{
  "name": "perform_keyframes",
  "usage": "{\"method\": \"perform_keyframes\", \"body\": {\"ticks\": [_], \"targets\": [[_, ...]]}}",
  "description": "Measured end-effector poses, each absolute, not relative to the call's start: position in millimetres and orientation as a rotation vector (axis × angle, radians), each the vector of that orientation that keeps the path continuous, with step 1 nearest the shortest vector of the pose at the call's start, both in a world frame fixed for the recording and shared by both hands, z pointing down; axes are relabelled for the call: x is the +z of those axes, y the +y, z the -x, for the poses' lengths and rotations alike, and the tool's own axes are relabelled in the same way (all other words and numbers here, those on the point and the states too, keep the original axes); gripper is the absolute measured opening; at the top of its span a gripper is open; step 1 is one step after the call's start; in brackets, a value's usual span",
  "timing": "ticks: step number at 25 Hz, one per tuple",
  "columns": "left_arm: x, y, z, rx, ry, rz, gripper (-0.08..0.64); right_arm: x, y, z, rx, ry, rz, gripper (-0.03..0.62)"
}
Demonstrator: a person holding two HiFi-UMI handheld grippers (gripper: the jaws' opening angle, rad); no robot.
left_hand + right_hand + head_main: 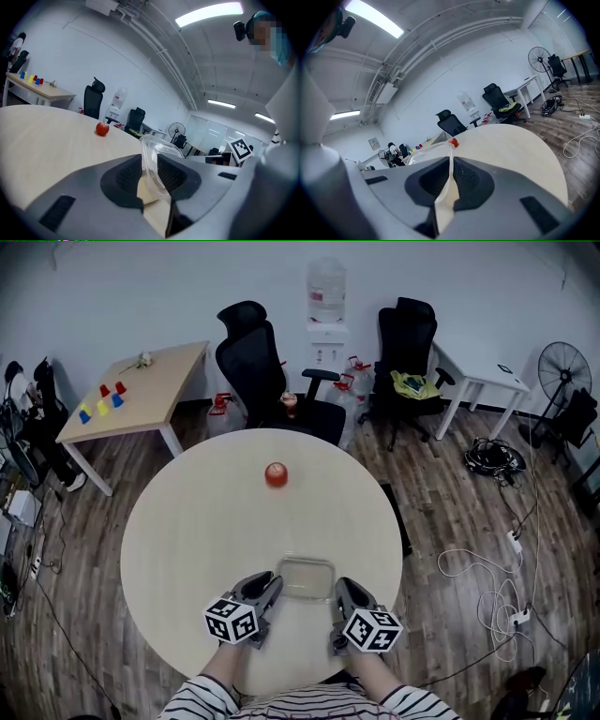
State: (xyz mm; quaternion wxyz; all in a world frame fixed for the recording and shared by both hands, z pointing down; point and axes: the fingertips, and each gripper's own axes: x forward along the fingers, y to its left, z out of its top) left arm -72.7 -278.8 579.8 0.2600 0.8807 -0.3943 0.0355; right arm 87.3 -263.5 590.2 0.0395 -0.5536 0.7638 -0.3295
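Note:
A clear plastic container sits on the round table close to the near edge. My left gripper is shut on the container's left rim; in the left gripper view the clear container wall stands between the dark pads. My right gripper is shut on the right rim, and the right gripper view has the thin container edge pinched between its jaws. A red apple rests farther out near the table's middle, also seen as the apple ahead of the left gripper and the apple past the right one.
Two black office chairs stand beyond the table. A side table with small coloured cups is at the back left, a water dispenser at the back wall, a fan and floor cables on the right.

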Motion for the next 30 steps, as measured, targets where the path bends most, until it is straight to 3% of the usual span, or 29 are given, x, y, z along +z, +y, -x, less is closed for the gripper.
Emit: {"method": "perform_keyframes", "body": {"ticks": [15, 30], "targets": [[524, -223, 75, -0.044, -0.953, -2.506, 0.098, 544, -197, -86, -0.884, 2.273, 1.719, 0.044], [535, -168, 86, -0.047, -0.868, -2.514, 0.094, 554, -136, -75, -0.897, 2.209, 1.781, 0.040]]}}
